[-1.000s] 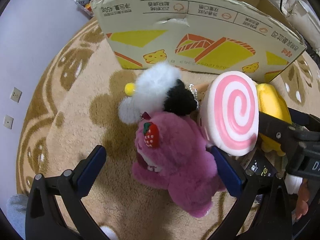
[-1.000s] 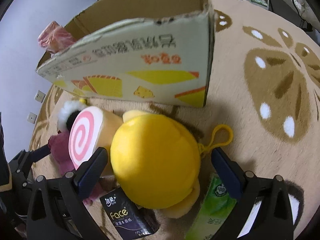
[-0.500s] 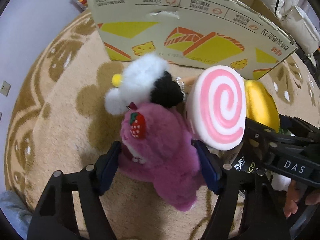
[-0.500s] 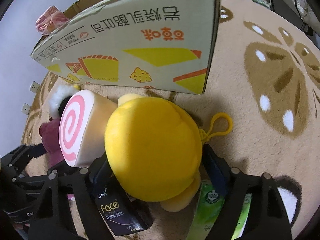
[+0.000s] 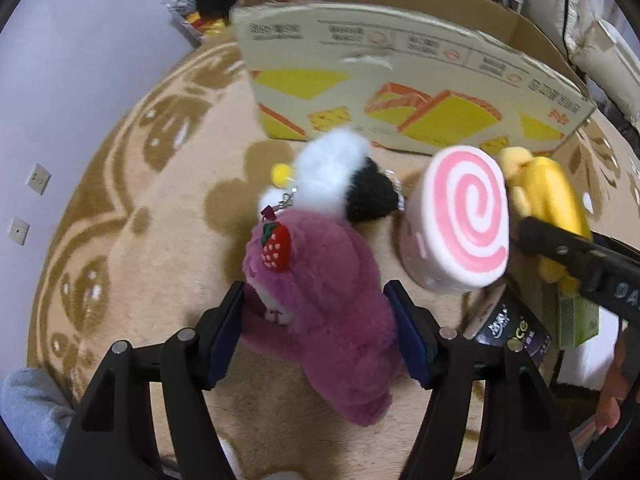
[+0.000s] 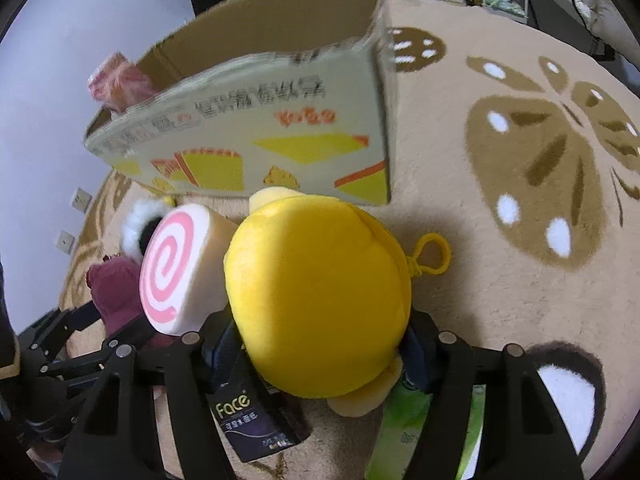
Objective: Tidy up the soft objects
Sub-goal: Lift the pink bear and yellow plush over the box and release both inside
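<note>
A purple plush bear (image 5: 320, 264) with a strawberry charm lies on the carpet, and my left gripper (image 5: 316, 312) has its jaws closing with both pads against the bear's sides. A white-and-black fluffy toy (image 5: 340, 176) and a pink swirl roll cushion (image 5: 464, 224) lie just beyond it. In the right wrist view, a round yellow plush (image 6: 320, 280) with a loop sits between the closing jaws of my right gripper (image 6: 320, 344), and the pads press into it. The swirl cushion (image 6: 176, 268) leans against its left side.
An open cardboard box (image 5: 400, 92) with yellow cake prints stands on the patterned carpet just behind the toys; a pink bag (image 6: 116, 80) shows at its far corner. A black tissue pack (image 6: 248, 420) and a green pack (image 6: 408, 432) lie under the yellow plush.
Both grippers went from wide open to pressed in on their toys: the left on the purple bear, the right on the yellow plush. More of the box's inside shows now.
</note>
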### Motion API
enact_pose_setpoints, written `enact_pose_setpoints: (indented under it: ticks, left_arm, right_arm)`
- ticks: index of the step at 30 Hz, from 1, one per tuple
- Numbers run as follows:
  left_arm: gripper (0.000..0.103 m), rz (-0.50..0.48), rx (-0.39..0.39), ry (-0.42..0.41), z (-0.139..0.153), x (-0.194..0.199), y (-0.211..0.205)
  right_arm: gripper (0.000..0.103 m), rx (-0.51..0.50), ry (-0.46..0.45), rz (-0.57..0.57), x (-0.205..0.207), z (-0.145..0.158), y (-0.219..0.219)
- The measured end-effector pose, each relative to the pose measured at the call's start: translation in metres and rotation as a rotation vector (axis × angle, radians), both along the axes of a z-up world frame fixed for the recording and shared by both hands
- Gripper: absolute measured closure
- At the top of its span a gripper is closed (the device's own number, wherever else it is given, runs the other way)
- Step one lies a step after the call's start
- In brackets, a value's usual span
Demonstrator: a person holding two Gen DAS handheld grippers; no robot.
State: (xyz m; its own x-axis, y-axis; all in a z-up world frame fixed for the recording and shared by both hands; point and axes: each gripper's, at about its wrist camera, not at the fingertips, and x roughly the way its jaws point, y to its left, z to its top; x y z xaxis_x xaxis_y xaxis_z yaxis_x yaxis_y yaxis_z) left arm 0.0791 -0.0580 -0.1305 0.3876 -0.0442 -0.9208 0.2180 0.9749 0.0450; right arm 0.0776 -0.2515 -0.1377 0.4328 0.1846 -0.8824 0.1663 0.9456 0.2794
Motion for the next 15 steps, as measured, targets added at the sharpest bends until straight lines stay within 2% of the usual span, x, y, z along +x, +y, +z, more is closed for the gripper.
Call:
enact_pose_setpoints:
  ticks: [5,10,15]
  left_arm:
    - [0.035,0.046,-0.005,-0.071,0.017,-0.005,0.012]
    - [0.035,0.066,0.052,-0.191,0.041,-0.01,0.018]
    - [0.035,0.104,0.03,-0.283,0.066,-0.017,0.032]
  right_arm:
    - [0.032,0.023,-0.066,-0.035,-0.01,0.018,-0.011]
    - [0.032,0.037,-0.146,-0.053,-0.024,0.04,-0.022]
    - [0.032,0.066,-0.212,-0.058,-0.035,0.056,-0.023]
